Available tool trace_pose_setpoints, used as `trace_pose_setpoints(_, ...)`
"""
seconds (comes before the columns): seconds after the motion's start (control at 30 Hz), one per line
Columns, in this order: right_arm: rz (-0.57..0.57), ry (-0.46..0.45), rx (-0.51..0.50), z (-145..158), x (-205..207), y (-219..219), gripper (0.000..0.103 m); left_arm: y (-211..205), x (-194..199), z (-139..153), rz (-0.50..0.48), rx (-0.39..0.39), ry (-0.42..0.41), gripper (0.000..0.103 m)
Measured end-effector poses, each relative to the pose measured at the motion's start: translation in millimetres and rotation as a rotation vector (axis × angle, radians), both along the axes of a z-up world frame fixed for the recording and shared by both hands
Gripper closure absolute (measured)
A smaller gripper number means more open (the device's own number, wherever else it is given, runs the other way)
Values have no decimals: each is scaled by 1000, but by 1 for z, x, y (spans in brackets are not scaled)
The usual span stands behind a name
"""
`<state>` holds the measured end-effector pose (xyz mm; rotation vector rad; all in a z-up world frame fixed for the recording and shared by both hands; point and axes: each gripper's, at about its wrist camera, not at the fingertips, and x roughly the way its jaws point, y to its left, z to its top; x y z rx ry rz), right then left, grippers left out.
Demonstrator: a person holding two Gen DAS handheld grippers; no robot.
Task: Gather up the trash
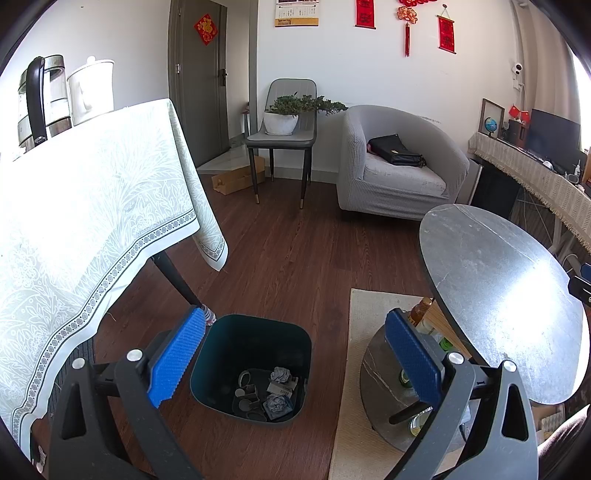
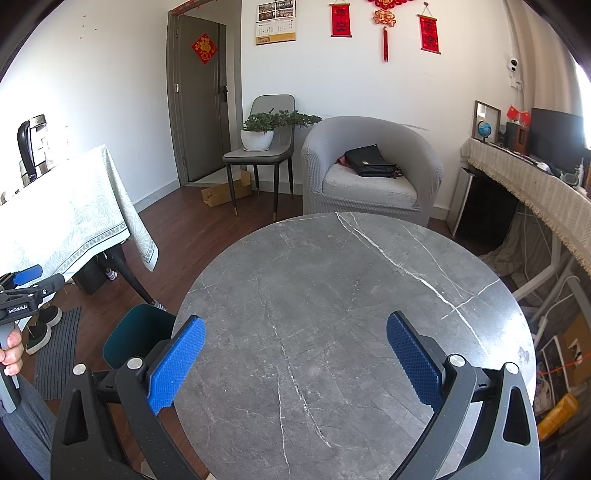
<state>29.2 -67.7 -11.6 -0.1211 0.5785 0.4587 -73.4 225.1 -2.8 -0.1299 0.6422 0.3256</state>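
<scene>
Dark wood flooring [image 1: 280,258] fills your left wrist view, where your left gripper [image 1: 295,358] hangs spread and empty above the square teal trash bin [image 1: 221,354] holding crumpled paper scraps [image 1: 279,400]. Over the round grey marble table [image 2: 351,314], beside that bin, your right gripper [image 2: 295,362] gapes empty.

Grey armchair [image 2: 371,173] against white wall, black bag [image 2: 371,162] on its seat; potted plant [image 2: 264,131] on grey chair [image 2: 258,151] beside grey door [image 2: 199,99]; kettle [image 1: 40,101] on cloth-covered table [image 1: 92,206]; calendar [image 2: 276,23] and red hangings [image 2: 384,22] on the wall; globe [image 2: 484,130] on right shelf.
</scene>
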Motion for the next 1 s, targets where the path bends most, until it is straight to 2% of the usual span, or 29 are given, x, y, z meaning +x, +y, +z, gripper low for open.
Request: trace_pose_setpoints(1.0, 0, -1, -1, 0, 0, 0, 4, -3, 4, -3, -2, 16, 14, 3)
